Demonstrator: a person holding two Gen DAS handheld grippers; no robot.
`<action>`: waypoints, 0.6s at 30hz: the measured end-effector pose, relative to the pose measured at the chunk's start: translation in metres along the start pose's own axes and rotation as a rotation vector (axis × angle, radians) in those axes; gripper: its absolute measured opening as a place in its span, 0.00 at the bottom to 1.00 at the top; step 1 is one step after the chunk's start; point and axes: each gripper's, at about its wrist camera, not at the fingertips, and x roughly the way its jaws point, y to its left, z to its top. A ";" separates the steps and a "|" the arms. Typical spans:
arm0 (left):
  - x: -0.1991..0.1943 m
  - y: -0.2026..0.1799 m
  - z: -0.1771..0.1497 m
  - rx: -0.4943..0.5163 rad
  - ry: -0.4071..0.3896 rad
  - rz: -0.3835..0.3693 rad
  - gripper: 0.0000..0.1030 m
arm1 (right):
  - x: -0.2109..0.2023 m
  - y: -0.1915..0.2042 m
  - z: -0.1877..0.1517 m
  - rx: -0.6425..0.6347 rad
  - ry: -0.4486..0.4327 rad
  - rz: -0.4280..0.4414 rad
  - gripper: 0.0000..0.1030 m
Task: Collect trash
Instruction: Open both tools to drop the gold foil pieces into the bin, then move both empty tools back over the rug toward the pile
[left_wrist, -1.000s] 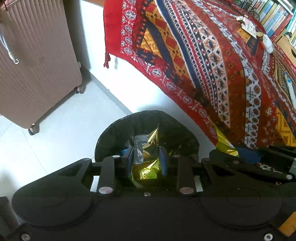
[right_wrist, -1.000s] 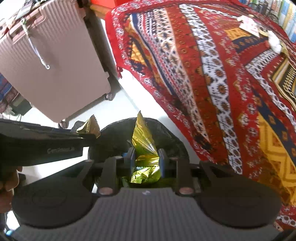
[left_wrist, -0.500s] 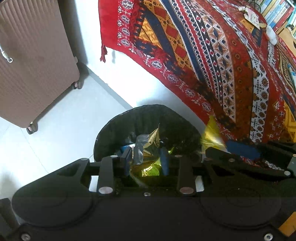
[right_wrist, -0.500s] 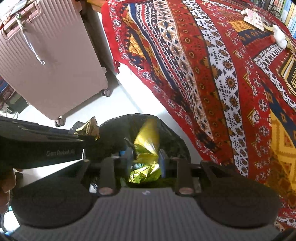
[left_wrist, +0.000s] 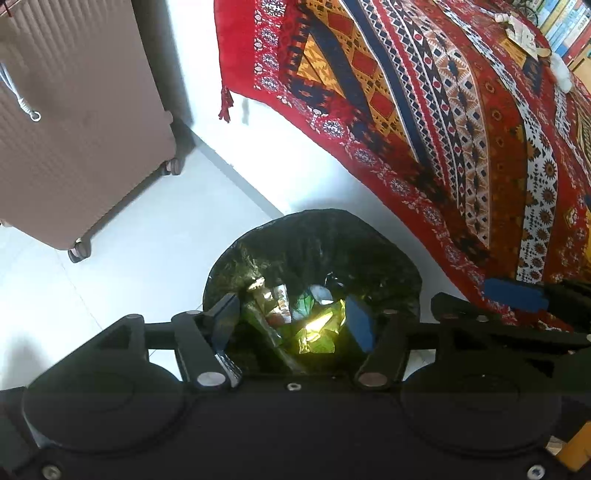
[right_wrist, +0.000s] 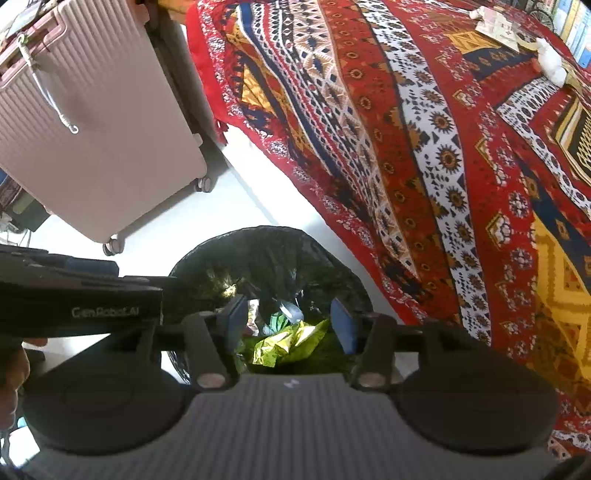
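A black-lined trash bin (left_wrist: 314, 240) (right_wrist: 273, 251) stands on the white floor below both grippers. Crumpled gold foil wrappers (left_wrist: 317, 332) (right_wrist: 288, 341) lie inside it among other wrappers. My left gripper (left_wrist: 293, 317) hangs open over the bin with nothing between its blue pads. My right gripper (right_wrist: 288, 321) is open too, directly above the bin mouth, and empty. In the left wrist view the right gripper's blue finger (left_wrist: 515, 293) shows at the right; in the right wrist view the left gripper's body (right_wrist: 81, 302) crosses the left side.
A pink ribbed suitcase (left_wrist: 74, 122) (right_wrist: 92, 122) stands on wheels at the left. A red patterned cloth (left_wrist: 443, 110) (right_wrist: 406, 129) drapes the bed on the right, with white scraps (right_wrist: 550, 59) and paper far back. Books line the top right corner.
Both grippers opened and let go of their gold foil wrappers, which dropped into the bin. Both views shifted slightly lower over the bin.
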 end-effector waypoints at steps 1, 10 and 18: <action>-0.001 0.000 0.000 -0.002 -0.003 0.005 0.63 | -0.001 -0.001 0.000 0.006 -0.001 0.000 0.64; -0.013 -0.003 0.006 0.006 -0.027 0.022 0.70 | -0.019 -0.010 0.005 0.039 -0.039 0.002 0.67; -0.047 -0.016 0.026 0.076 -0.101 0.042 0.70 | -0.059 -0.028 0.015 0.100 -0.123 0.003 0.71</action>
